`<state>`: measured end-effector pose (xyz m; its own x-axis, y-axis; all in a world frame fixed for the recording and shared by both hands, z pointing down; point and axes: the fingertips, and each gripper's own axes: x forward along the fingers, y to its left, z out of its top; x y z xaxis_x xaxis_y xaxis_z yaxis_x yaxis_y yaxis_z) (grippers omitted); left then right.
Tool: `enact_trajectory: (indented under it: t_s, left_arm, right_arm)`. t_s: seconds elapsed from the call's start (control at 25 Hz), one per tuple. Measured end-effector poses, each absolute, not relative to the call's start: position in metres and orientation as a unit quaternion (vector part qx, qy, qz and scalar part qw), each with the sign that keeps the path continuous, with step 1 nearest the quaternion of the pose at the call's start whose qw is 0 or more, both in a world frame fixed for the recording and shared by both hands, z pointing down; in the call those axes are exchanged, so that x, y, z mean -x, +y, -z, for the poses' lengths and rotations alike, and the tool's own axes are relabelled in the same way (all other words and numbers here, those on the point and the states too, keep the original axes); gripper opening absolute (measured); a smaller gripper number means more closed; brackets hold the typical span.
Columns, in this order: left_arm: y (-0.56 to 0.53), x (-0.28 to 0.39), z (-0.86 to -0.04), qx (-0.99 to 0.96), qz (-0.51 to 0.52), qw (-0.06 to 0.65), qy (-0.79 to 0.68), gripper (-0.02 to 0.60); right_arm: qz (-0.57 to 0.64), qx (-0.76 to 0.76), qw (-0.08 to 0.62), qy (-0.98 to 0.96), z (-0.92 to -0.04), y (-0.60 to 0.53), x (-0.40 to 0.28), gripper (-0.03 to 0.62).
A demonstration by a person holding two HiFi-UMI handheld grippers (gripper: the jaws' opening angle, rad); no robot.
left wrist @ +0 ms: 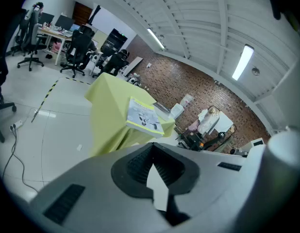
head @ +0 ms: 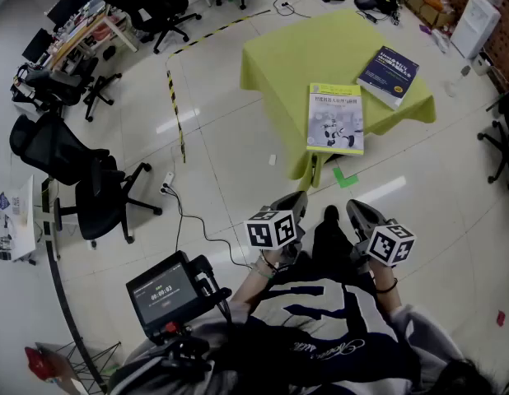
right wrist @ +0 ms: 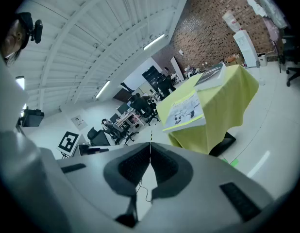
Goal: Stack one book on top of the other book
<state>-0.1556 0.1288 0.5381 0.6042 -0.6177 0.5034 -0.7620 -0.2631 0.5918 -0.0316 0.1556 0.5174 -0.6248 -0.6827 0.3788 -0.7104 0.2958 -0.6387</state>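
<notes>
The person is holding the left gripper point(head: 291, 203) and right gripper point(head: 361, 212) well short of the table point(head: 289, 58), each with its jaws pressed together on nothing. The pale book point(head: 335, 118) is lying at the table's near edge. The blue book point(head: 388, 76) is sitting apart from it, toward the right corner.

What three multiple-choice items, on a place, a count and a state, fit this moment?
1. Where does the dark blue book lie? A. on the floor; B. on the yellow-green table, apart from the pale book; C. stacked on the pale book.
2. How many books are on the table? A. one; B. two; C. four.
3. How are the left gripper and right gripper? A. both shut, empty; B. both open; C. each shut on a book.
1 B, cloth shows between them; 2 B, only two covers lie there; 3 A, jaws closed, nothing between.
</notes>
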Motion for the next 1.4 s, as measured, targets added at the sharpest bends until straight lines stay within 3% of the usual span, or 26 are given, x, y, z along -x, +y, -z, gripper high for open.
enact_trajectory:
  t_s: [0.28,0.44,0.8,1.16,1.24,1.4]
  left_arm:
    - [0.049,0.144,-0.554,-0.763,-0.077,0.437,-0.470,0.005]
    - [0.021,0.136,-0.561,-0.749,-0.086,0.443,-0.485,0.005]
    - [-0.019,0.123,-0.595,-0.729,-0.107,0.461,-0.494,0.005]
    - [-0.035,0.116,-0.614,-0.709,-0.112,0.496,-0.489,0.008]
    - [-0.038,0.117,-0.615,-0.704,-0.109,0.499,-0.493,0.008]
    - [-0.042,0.119,-0.619,-0.699,-0.106,0.506,-0.494,0.058]
  right_arm:
    - [-0.412,-0.425,0.031,-0.806,-0.535,0.064,-0.008,0.023]
    - [-0.437,-0.406,0.033,-0.802,-0.550,0.015,-0.027,0.126]
    - [-0.516,-0.379,0.048,-0.766,-0.622,-0.051,-0.059,0.233]
    - [-0.579,-0.328,0.035,-0.745,-0.652,-0.078,-0.048,0.224]
    - [-0.586,-0.310,0.032,-0.748,-0.649,-0.079,-0.045,0.144]
    - [-0.602,-0.276,0.008,-0.749,-0.639,-0.080,-0.045,0.092]
